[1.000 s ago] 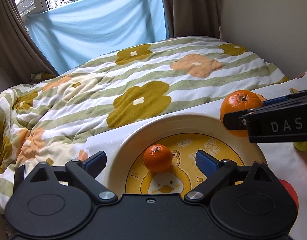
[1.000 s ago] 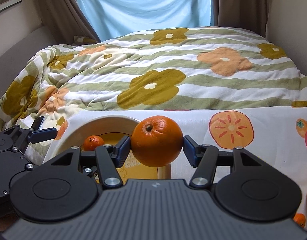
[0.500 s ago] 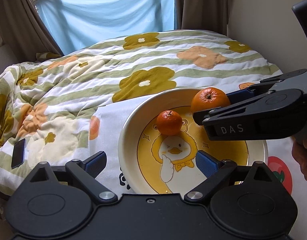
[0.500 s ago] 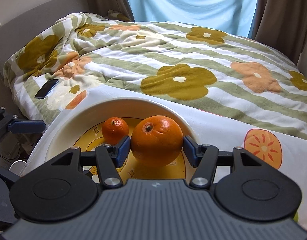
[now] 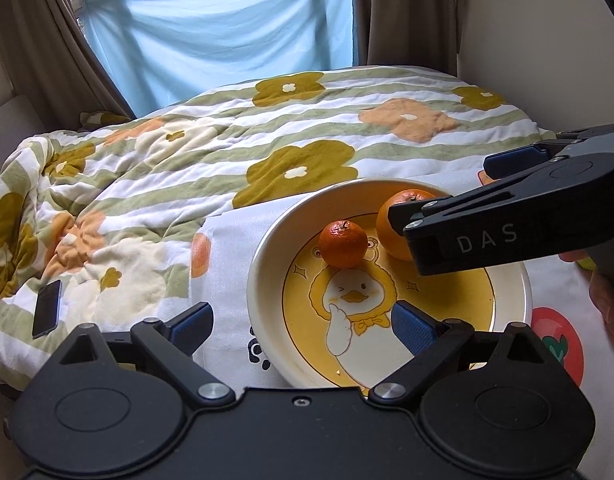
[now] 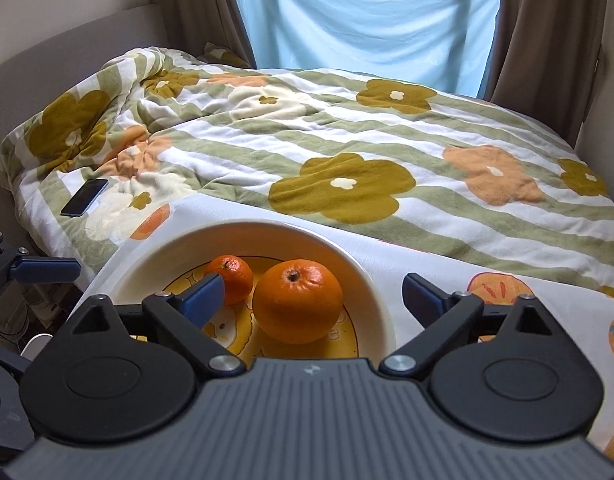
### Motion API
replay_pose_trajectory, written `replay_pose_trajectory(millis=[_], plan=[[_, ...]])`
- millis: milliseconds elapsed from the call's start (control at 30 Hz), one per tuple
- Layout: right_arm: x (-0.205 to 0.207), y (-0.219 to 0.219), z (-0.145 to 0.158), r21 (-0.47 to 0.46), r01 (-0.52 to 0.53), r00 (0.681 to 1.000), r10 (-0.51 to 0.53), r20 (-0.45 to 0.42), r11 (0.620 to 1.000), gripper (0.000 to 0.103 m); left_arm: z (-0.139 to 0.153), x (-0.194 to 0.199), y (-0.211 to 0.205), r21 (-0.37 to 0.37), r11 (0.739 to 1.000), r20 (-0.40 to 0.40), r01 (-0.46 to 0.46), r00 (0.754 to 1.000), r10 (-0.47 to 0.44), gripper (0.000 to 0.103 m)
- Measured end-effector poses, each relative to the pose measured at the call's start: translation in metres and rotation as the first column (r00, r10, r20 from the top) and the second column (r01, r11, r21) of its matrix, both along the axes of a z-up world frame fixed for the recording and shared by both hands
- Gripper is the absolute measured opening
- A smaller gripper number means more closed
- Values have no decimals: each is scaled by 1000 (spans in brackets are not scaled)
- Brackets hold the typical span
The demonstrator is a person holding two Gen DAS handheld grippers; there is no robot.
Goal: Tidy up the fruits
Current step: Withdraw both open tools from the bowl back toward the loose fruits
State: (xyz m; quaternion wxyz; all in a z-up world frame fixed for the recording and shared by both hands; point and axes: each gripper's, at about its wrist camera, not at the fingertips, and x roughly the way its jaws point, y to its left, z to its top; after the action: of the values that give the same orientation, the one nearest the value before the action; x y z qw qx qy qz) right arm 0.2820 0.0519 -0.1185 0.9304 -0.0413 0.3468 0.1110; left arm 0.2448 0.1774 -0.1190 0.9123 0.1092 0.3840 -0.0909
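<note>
1. Striped floral quilt point(image 6: 347, 152) covers the bed beyond our bowl point(image 6: 371, 280).
2. Our right claw point(image 6: 311, 294) is opening, pads clear of the large orange point(image 6: 297, 300) resting in the bowl.
3. Our left claw point(image 5: 297, 322) gapes empty.
4. The small mandarin point(image 5: 342, 243) sits beside the orange.

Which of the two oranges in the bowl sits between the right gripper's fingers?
The large orange, between the opening, non-touching jaws; the small mandarin sits left, behind one finger.

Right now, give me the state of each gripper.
Left gripper: open, holding nothing, over the plate edge.
Right gripper: fingers opening, clear of the large orange, which sits in the plate.
</note>
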Motion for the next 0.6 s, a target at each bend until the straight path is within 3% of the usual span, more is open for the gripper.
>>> replay_pose_trajectory(millis=[300,600], plan=[[-31,-22,29,38,38,999,-38,-7,999,103,26,-20,-12,-8,999,34,-35,999,35,98],[-82,-61,65,39,44,998,-45,32,998,103,55,-64,-43,-21,995,79,-96,992,97,101]])
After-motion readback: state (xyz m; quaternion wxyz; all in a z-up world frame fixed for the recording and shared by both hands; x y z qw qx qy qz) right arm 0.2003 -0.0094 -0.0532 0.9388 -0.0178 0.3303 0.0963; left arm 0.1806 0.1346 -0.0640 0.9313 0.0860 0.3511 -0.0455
